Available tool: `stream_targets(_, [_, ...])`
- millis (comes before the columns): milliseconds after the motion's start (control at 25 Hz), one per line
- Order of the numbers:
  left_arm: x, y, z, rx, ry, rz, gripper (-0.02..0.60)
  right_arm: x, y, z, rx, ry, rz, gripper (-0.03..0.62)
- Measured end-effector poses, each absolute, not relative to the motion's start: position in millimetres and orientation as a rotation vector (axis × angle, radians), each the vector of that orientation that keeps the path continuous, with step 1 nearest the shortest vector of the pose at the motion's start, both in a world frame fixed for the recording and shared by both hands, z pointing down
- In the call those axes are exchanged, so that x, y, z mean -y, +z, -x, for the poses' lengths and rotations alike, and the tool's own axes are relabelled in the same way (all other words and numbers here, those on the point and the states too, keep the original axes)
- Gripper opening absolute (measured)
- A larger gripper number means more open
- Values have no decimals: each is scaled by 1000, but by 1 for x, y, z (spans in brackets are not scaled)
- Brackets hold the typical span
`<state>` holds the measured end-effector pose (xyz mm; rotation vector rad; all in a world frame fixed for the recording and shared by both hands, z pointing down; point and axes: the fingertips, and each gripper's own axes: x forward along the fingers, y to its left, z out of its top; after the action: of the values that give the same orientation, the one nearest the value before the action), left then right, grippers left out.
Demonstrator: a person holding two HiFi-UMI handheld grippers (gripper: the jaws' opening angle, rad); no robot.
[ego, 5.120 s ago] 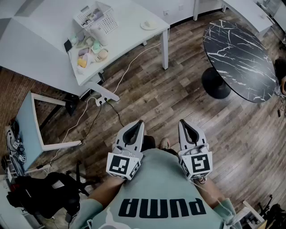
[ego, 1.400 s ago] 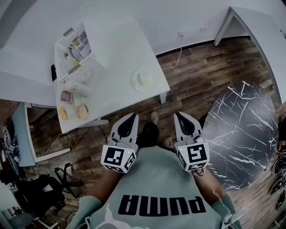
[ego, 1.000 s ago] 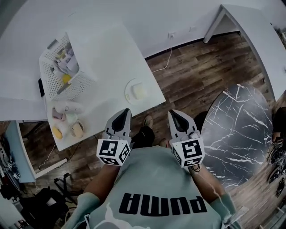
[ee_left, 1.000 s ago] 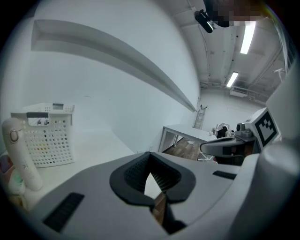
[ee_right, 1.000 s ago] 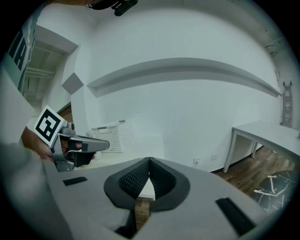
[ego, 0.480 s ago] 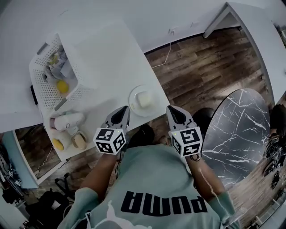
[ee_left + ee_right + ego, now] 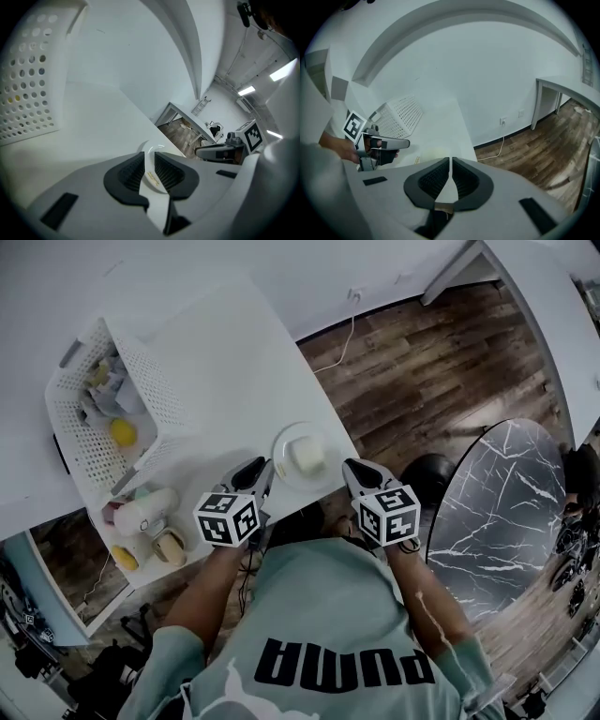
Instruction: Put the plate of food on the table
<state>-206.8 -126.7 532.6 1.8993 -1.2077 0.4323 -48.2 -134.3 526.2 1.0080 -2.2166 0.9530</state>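
Where the plate [image 7: 302,457] sits on the tabletop [image 7: 225,362]
Left gripper [image 7: 262,468] jaws just opened narrowly, rim between; right gripper [image 7: 349,469] jaws together.

Head view looks steeply down; gripper views share the white table [image 7: 234,362].

You stand on a wood floor [image 7: 412,352], a white table [image 7: 234,371] ahead, a marble table [image 7: 497,512] to your right.

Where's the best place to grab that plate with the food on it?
Probably take the plate by its thin rim, left and right, coming in low from the white table's near edge: it lies flat, food fills the middle, and it sits beside that edge.
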Motion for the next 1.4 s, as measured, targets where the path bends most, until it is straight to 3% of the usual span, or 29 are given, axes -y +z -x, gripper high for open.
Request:
stream_targets(440, [132, 557, 200, 1058, 387, -1782, 115, 139, 554, 43, 2138, 1189, -1017, 9])
stream_targets(1400, [136, 577, 191, 969, 396, -1711, 117, 141, 571, 41, 2090, 1513, -1038, 51])
